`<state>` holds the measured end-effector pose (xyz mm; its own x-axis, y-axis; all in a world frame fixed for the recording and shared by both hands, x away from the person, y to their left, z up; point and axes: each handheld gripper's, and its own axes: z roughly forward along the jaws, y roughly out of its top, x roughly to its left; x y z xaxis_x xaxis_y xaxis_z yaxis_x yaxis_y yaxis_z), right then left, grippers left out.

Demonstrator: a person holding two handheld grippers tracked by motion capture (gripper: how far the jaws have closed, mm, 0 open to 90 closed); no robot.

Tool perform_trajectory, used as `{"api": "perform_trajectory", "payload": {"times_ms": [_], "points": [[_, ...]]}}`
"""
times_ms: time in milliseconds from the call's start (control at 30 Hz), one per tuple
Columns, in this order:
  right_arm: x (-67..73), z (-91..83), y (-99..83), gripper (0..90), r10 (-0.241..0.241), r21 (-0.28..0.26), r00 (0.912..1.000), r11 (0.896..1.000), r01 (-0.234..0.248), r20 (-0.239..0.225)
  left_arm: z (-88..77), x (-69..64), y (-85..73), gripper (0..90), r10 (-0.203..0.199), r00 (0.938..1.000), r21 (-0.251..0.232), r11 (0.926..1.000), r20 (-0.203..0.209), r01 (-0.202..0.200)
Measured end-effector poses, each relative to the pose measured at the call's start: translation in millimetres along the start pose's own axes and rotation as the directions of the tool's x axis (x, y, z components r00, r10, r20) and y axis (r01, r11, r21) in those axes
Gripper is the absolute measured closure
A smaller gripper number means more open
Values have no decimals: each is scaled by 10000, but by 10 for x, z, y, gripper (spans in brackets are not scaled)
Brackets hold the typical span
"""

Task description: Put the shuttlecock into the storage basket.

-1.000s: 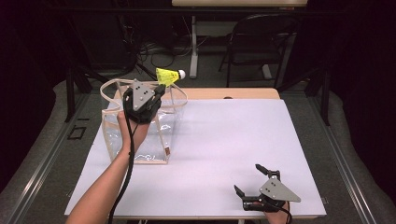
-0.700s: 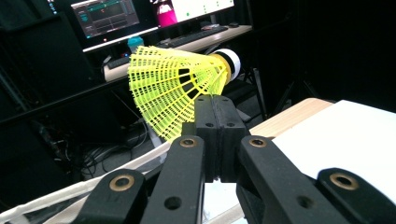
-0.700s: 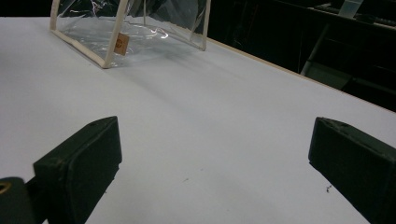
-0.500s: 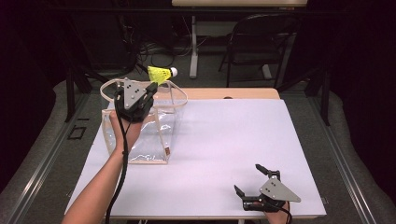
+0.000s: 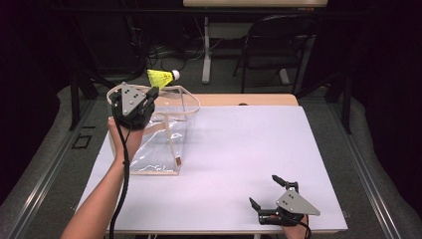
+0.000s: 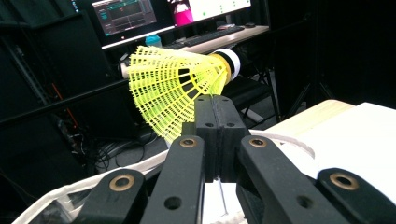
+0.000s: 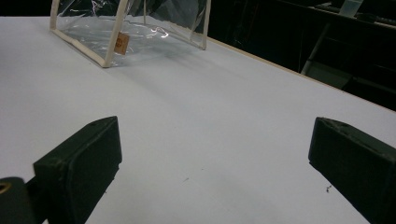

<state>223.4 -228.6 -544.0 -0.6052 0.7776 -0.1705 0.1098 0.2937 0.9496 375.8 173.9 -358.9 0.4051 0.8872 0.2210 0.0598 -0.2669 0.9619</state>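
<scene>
Yellow meshed plastic shuttlecock (image 6: 180, 88), glossy clear plastic bag (image 5: 164, 144), smooth matt white tabletop (image 5: 239, 164).

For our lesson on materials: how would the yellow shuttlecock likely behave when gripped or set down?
The shuttlecock probably weighs little: its skirt is open mesh. The left gripper pinches only the skirt's edge, so it may flex. Its rounded cap and cone shape suggest it could roll.

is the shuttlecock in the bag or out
Out: the left gripper holds the shuttlecock by its skirt above the bag.
</scene>
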Motion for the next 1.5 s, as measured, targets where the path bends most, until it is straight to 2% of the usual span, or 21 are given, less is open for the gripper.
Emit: {"api": "perform_trajectory", "payload": {"times_ms": [633, 1500], "points": [[0, 8, -3, 21, 4, 42, 10000, 10000, -4, -5, -92, 190, -116, 900, -182, 9988, 113, 9998, -455, 187], [-1, 14, -5, 21, -16, 65, 10000, 10000, 16, 3, -148, 301, -240, 900, -242, 9968, 318, 9991, -756, 266]]}}
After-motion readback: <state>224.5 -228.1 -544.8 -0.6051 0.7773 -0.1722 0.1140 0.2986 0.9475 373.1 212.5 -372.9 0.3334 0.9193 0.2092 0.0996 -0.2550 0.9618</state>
